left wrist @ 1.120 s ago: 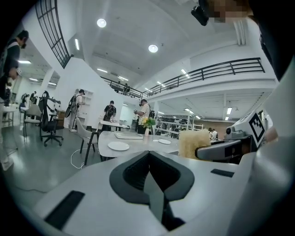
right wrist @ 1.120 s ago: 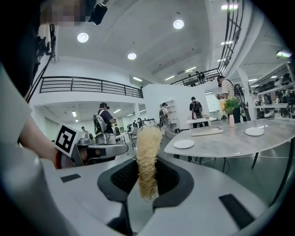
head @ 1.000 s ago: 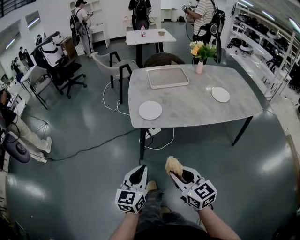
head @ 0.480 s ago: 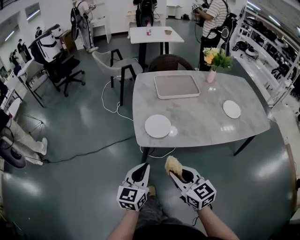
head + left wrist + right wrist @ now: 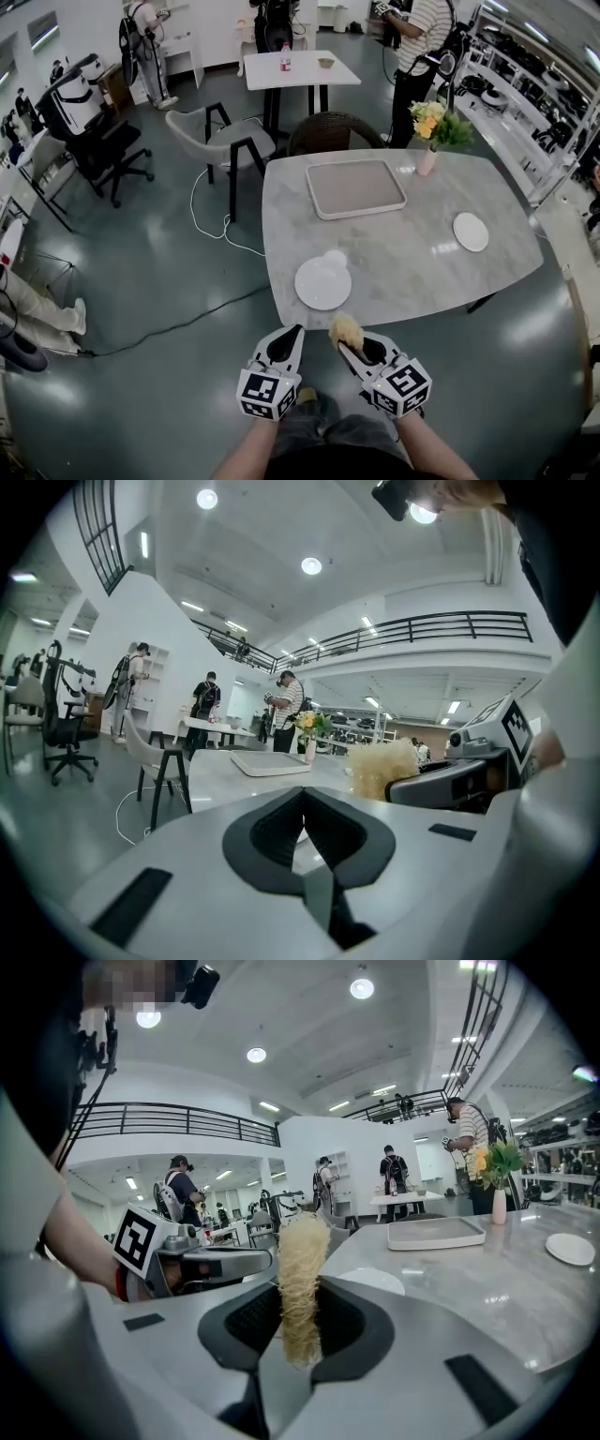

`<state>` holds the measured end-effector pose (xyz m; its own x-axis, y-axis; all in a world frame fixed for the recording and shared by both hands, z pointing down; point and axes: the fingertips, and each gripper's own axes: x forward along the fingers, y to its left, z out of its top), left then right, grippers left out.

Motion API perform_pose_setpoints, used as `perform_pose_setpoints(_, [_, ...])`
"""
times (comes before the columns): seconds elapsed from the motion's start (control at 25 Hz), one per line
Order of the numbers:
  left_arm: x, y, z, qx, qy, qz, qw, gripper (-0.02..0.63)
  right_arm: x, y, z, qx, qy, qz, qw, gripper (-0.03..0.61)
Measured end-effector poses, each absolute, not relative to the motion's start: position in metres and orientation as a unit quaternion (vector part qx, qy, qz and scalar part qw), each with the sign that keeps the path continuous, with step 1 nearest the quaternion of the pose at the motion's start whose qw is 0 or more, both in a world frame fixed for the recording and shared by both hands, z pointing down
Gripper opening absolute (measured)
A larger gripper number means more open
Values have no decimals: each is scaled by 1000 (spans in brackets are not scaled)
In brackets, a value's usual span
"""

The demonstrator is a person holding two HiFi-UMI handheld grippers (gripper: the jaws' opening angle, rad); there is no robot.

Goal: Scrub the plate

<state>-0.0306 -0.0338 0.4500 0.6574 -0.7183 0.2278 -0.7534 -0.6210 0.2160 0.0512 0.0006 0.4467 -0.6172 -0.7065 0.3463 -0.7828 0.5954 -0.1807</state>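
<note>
A white plate (image 5: 322, 283) lies near the front edge of the grey marble table (image 5: 412, 253); the right gripper view shows this plate (image 5: 373, 1281) just past the jaws. My right gripper (image 5: 352, 353) is shut on a yellow fibrous scrubber (image 5: 346, 330), which stands up between the jaws (image 5: 300, 1283). It hangs just short of the table's front edge, below the plate. My left gripper (image 5: 286, 346) is shut with nothing in it, left of the right one. From the left gripper view the scrubber (image 5: 382, 769) shows to the right.
A second white plate (image 5: 470, 231) lies at the table's right. A grey tray (image 5: 355, 187) and a flower vase (image 5: 427, 159) stand at the back. Chairs (image 5: 220, 141) and a white cable (image 5: 211, 220) are left of the table. Several people stand far behind.
The table and near plate have come closer to me across the three frames. Both grippers keep their pose, the scrubber still held.
</note>
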Motion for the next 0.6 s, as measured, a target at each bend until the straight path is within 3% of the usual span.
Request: perform_pose_setpoints(0.6, [-34, -77, 482, 894, -406, 89, 167, 14, 56, -57, 476, 412, -881, 168, 159, 89])
